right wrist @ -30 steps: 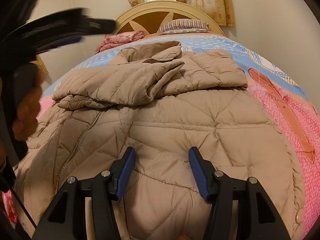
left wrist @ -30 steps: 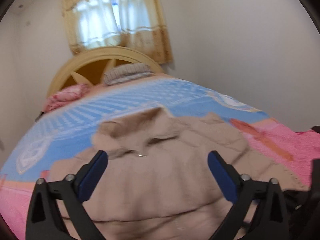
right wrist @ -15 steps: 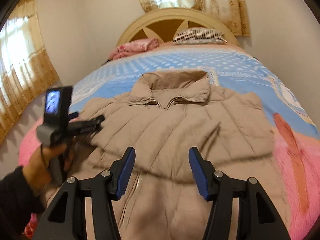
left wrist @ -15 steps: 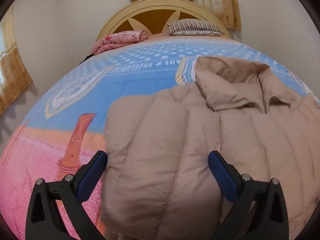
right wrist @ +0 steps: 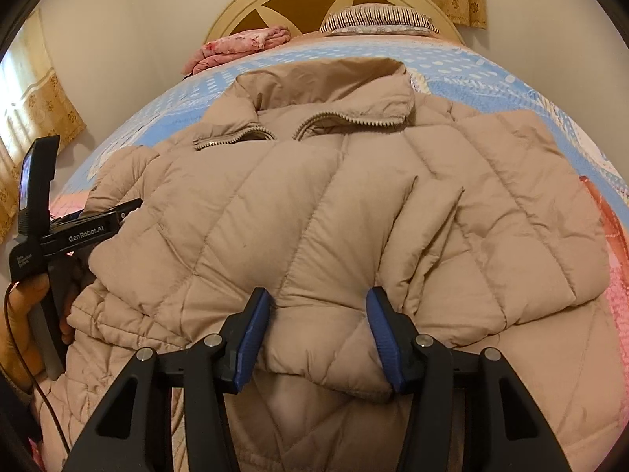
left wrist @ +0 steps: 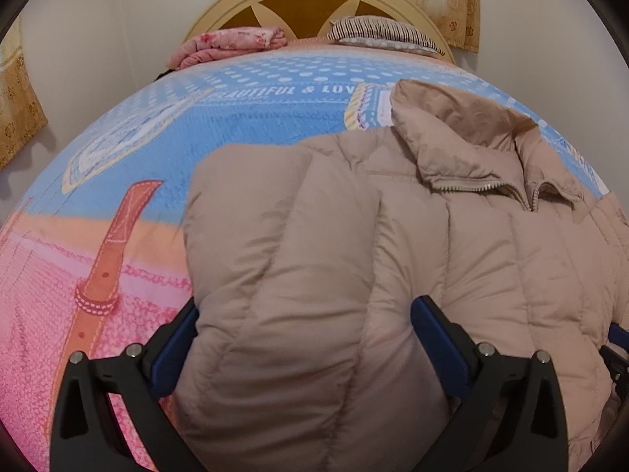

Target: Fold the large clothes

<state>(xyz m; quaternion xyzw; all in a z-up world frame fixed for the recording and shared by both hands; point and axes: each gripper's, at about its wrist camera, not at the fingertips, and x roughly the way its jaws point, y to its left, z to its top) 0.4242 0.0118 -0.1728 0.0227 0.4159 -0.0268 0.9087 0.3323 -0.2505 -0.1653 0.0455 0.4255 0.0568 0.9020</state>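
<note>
A beige quilted jacket (left wrist: pixel 354 255) lies face up on the bed, collar (right wrist: pixel 326 82) toward the headboard, with a sleeve folded across its front. My left gripper (left wrist: pixel 302 310) is open at the jacket's left side, and the puffy folded edge bulges between its wide jaws. My right gripper (right wrist: pixel 316 303) sits low over the middle of the jacket (right wrist: pixel 295 216). Its jaws are closing, with a thick fold of the jacket between them. In the right wrist view a hand (right wrist: pixel 27 306) holds the left tool's black body (right wrist: pixel 78 232). A blue finger (left wrist: pixel 617 334) of the right gripper shows at the left wrist view's right edge.
The bedspread (left wrist: pixel 236 126) is blue toward the head and pink toward the foot. A folded pink blanket (left wrist: pixel 232 43) and a striped pillow (left wrist: pixel 381 31) rest against the wooden headboard (left wrist: pixel 306 4). Curtains (left wrist: pixel 19 110) hang on the left wall, and white walls close in on both sides.
The left gripper swung to the jacket's left side and came down over its folded edge. The right gripper moved in lower over the jacket's middle, and its jaws narrowed slightly.
</note>
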